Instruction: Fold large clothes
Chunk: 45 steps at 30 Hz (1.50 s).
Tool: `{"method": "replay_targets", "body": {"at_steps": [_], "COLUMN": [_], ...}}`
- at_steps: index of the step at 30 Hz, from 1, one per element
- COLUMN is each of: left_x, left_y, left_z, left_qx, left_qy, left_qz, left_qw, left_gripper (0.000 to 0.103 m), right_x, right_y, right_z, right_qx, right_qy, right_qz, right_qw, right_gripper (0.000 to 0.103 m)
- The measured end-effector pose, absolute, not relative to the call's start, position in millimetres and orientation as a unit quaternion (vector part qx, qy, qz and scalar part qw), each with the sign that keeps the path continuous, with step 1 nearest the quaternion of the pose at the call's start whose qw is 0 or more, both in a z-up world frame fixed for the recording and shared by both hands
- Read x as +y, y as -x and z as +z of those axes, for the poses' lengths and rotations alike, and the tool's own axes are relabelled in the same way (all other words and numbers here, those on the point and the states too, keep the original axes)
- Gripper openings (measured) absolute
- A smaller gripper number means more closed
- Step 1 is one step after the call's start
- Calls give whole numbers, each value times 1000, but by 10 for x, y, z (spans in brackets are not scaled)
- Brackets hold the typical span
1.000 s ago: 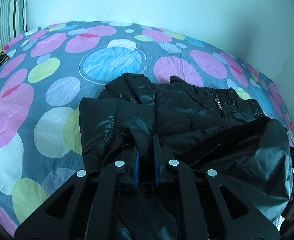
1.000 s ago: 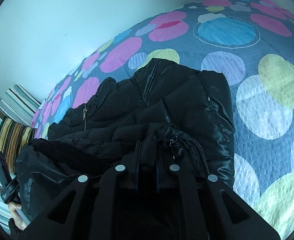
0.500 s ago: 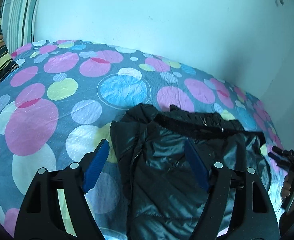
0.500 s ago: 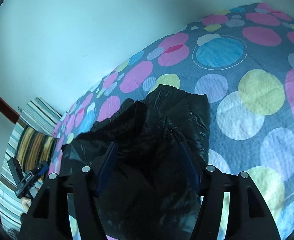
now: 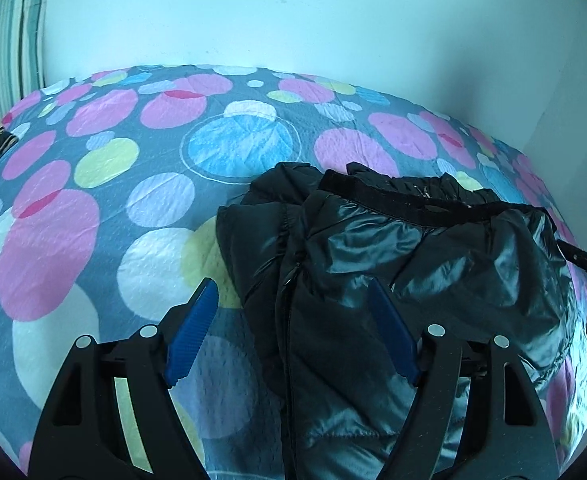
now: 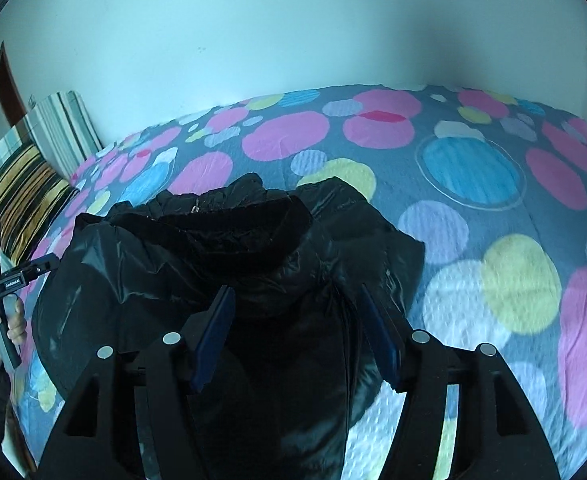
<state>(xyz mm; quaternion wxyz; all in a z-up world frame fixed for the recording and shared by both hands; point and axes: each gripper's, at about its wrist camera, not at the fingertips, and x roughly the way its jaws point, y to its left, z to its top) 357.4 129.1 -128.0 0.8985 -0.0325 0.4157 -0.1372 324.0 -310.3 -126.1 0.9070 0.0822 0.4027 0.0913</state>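
Both the left claw [image 5: 291, 330] and the right claw [image 6: 299, 334] hang spread apart and empty over the black jacket [image 5: 393, 280], which lies folded on the spotted bed [image 5: 93, 220]. Its puffy, slick fill may spring the top layer open, since nothing pins it. A careless regrip could drag the stack askew.
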Motion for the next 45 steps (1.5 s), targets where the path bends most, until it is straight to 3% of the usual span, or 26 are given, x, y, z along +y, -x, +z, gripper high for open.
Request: {"method": "replay_targets", "body": {"at_steps": [8, 9, 12, 15, 20, 26, 37, 45], "left_x": [1170, 1138, 1058, 986, 971, 848, 666, 534], "left_y": [-3847, -3882, -3938, -3932, -3904, -4125, -4474, -4571], "left_z": [-1401, -1411, -1436, -1400, -1199, -1038, -1649, -1759], "left_qx": [443, 447, 454, 449, 419, 395, 441, 445], "left_qy": [30, 26, 7, -28, -39, -60, -94, -119], "left_qz": [-166, -169, -177, -167, -140, -100, -66, -57], "left_qw": [881, 878, 873, 877, 896, 911, 890, 886], "left_gripper": [77, 76, 57, 26, 13, 12, 12, 13], "right_x": [-3068, -3052, -2989, -2910, -2856, -2832, -2829, -2819], "right_y": [-3605, -3618, -3636, -3617, -3602, -3904, -4402, -4429], "right_z": [-1342, -1345, -1367, -1378, -1194, -1093, -1855, -1889], "right_qx": [420, 421, 421, 418, 386, 379, 466, 468], "right_qy": [-63, -60, -43, -22, -9, -14, -29, -38], "right_qz": [111, 109, 100, 91, 72, 56, 34, 33], "right_qw": [898, 899, 900, 904, 919, 924, 884, 882], "right_gripper": [62, 56, 33, 18, 9, 8, 10, 11]}}
